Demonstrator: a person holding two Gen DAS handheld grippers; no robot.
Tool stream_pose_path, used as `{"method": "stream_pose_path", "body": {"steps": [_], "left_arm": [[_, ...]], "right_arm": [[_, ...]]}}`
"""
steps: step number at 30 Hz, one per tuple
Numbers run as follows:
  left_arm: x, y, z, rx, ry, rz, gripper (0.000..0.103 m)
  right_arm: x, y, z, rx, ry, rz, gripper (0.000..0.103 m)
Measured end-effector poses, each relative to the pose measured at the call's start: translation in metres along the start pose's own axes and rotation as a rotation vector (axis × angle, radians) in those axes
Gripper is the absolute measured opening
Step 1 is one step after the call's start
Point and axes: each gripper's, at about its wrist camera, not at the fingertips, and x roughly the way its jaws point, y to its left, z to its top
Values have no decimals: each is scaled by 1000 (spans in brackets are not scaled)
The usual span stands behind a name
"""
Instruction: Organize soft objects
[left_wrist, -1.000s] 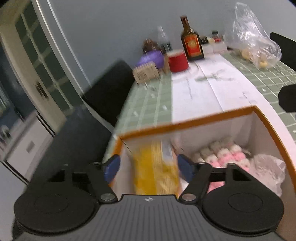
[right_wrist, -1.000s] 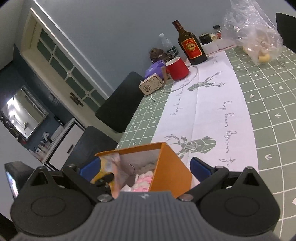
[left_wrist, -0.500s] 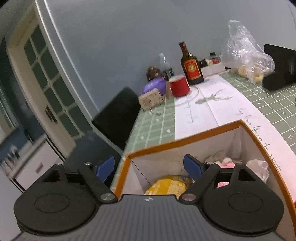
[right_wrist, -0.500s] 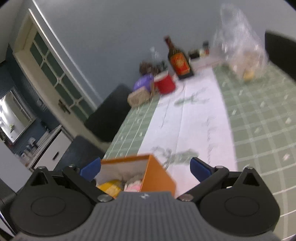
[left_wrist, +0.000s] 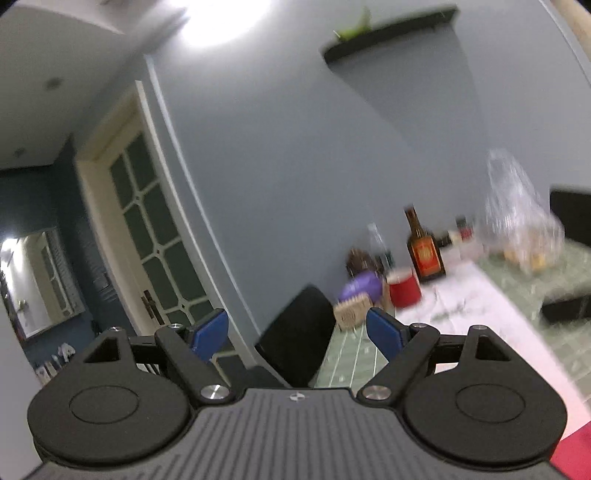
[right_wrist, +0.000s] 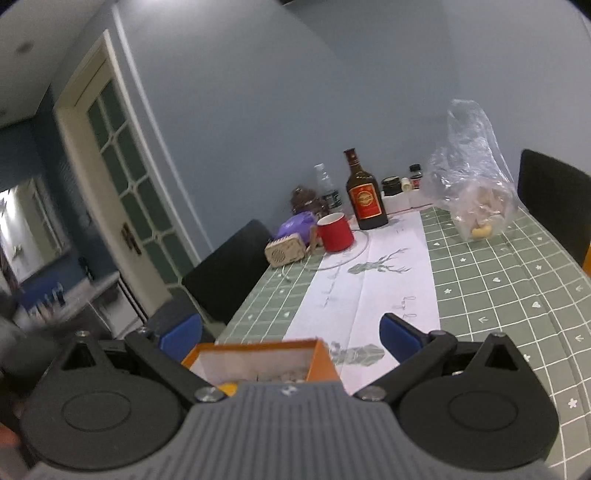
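While mostly hidden, orange box (right_wrist: 258, 356) shows white inner walls, open-topped.

Ribbed grey housing, black linkage arms, silver screws, blue jaws

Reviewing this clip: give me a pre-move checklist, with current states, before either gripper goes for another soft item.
1. Left gripper empty and open: ok.
2. Right gripper empty and open: ok.
3. Orange box upright, top open: ok; it sits just below the right gripper.
4. Orange box in the left wrist view: not ok; that blurred view is tilted up at the wall.
5. Next soft item located: cannot tell; only the clear plastic bag stands out at the far end.
6. Table runner between box and bag free of obstacles: ok.
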Motion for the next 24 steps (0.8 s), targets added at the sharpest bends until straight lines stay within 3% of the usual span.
{"method": "stream_pose_path", "body": {"steps": [7, 13, 16, 18, 24], "left_arm": [[-74, 41, -3, -25, -194, 64, 101], [-137, 72, -21, -198, -186, 45, 103], [-162, 76, -34, -252, -151, 53, 103], [-176, 74, -45, -290, -101, 17, 103], [-206, 34, -82, -370, -73, -177, 103]], "right_arm": [[-68, 34, -24, -167, -87, -51, 100], [-156, 44, -51, -160, -140, -60, 101], [-195, 56, -76, -258, -182, -86, 101], [-215, 62, -93, -297, -205, -119, 101], [-251, 58, -153, -273, -290, -232, 101]]}}
